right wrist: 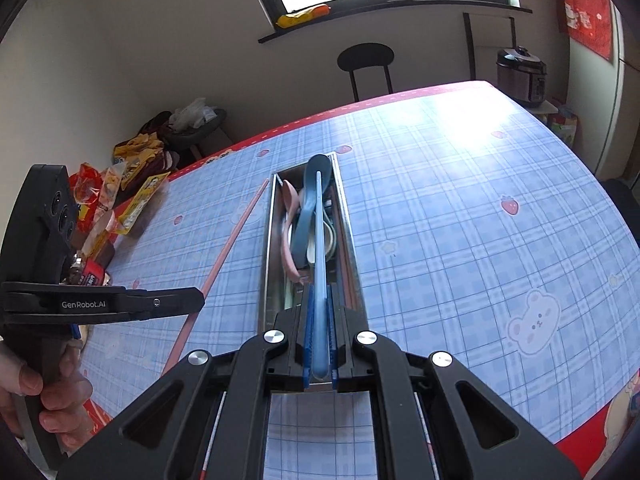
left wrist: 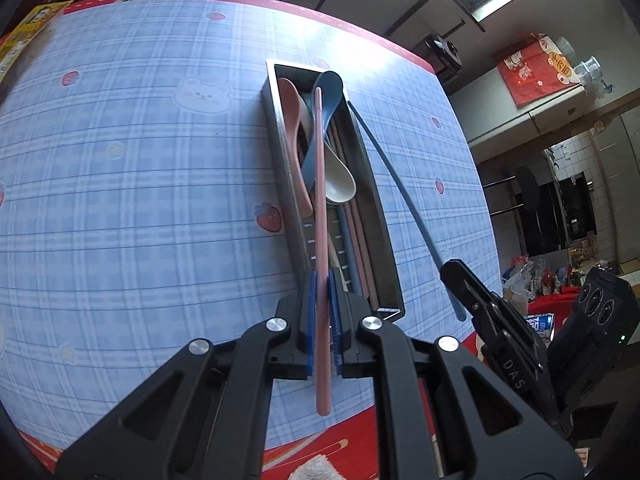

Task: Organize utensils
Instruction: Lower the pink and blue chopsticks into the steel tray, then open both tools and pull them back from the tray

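Two grippers clamped, one chopstick each: left gripper (left wrist: 322, 300) on pink chopstick (left wrist: 319, 208), right gripper (right wrist: 318, 322) on blue chopstick (right wrist: 319, 240). Both sticks held above metal tray (left wrist: 280, 136) holding spoons (left wrist: 338, 178), mid-table (left wrist: 140, 160).

"GenRobot.AI" on the left tongs (right wrist: 196, 300); "DAS" on the right tongs (left wrist: 452, 272).

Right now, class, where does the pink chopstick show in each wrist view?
Left wrist view: the pink chopstick runs up the centre, clamped in the left tool, over the metal tray.
Right wrist view: it slants at left, beside the tray.
Shared landmark: the dark blue spoon at the tray's far end.
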### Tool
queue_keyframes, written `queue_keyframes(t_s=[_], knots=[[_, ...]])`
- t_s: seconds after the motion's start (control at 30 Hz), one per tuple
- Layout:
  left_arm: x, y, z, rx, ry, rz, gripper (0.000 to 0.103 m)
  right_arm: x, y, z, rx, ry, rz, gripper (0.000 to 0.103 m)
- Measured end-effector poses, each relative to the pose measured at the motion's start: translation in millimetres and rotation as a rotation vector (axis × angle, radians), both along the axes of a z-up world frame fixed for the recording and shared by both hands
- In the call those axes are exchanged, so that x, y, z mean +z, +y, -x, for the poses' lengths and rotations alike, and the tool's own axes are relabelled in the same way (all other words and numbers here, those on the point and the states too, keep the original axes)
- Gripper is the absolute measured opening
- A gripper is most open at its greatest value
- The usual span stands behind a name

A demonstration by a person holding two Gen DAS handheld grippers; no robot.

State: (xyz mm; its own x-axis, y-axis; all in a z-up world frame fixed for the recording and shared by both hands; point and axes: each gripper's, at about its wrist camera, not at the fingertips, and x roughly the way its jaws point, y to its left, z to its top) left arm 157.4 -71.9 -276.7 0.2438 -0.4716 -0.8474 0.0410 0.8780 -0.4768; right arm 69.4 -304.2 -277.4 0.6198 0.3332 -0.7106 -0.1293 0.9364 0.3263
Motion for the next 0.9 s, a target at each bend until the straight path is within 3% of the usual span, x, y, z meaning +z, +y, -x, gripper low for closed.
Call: queue_keyframes(t_s=[0.2,0.47,0.9], knots=[[-23,-24,-22,-0.011,0.083,0.026,0.011,-12,0,-19,-0.019,0.057,-0.006,0.007],[-43,-39,-43,-0.02,0.134,0.037,0.011,-24,9,-41,-0.015,0.11,-0.015,0.007],[-55,-49,-86,-0.011,0.142,0.049,0.013,-41,24,-75,0.012,0.181,-0.03,0.007]])
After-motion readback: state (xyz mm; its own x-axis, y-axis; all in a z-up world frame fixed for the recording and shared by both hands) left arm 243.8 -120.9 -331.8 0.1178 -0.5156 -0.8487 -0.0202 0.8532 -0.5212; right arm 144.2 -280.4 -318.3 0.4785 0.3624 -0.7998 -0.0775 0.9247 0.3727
